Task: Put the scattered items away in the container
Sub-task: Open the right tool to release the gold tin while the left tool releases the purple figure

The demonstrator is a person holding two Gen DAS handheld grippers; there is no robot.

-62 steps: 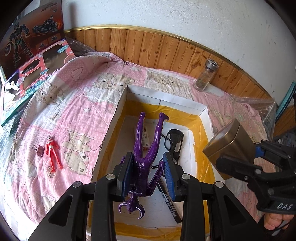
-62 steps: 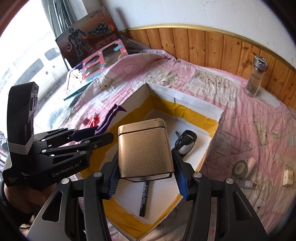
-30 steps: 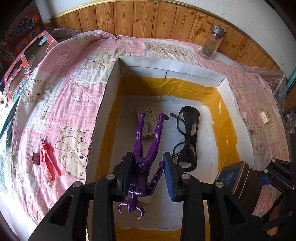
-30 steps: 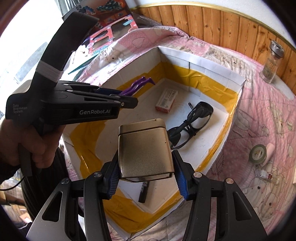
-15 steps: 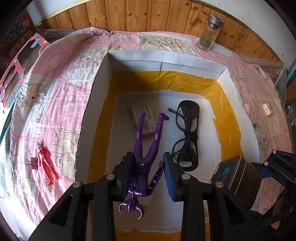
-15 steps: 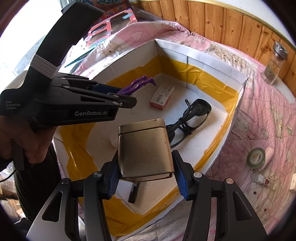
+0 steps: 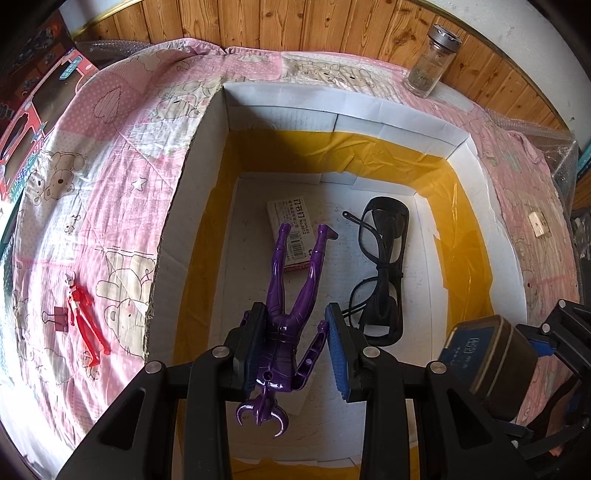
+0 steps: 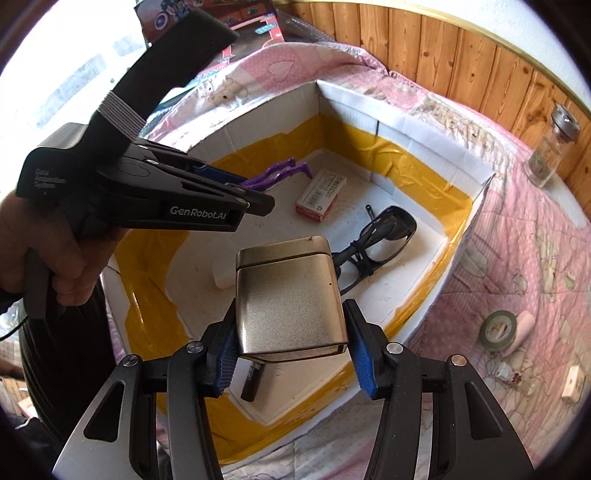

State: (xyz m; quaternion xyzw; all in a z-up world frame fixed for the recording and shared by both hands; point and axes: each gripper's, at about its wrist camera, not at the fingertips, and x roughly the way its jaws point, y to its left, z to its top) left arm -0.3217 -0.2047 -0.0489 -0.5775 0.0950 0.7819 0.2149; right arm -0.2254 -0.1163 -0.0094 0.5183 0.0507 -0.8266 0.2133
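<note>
Both tongs are hovering over the white, yellow-taped cardboard box [image 7: 461,146]: left tongs [image 7: 295,341] clamping a purple plastic figure [image 7: 291,295], right tongs [image 8: 291,350] clamping a brass-coloured metal tin [image 8: 291,295]. Black glasses [image 7: 384,266] are lying inside already, while a red plastic figure [image 7: 83,321] is waiting outside on the bed.

1. Box [image 7: 207,155]: white walls w/ yellow tape band low inside, white floor.
2. Figure [image 7: 291,302] in left gripper [image 7: 295,343]: glossy purple; gripper black w/ blue pads.
3. Tin [image 8: 291,295] in right gripper [image 8: 291,354]: brushed gold, dark blue label on 1 face.
4. Glasses [image 7: 380,273]: black.
5. Staple box [image 8: 321,199]: white top, red edge.
6. Blanket [image 7: 110,155]: pink patchwork, teddy bears, dots, hearts.
7. Small figure [image 7: 83,317]: red.
8. Wall panel [image 7: 295,26]: brown wood, gold trim.
9. Tape roll [image 8: 498,328]: green.
</note>
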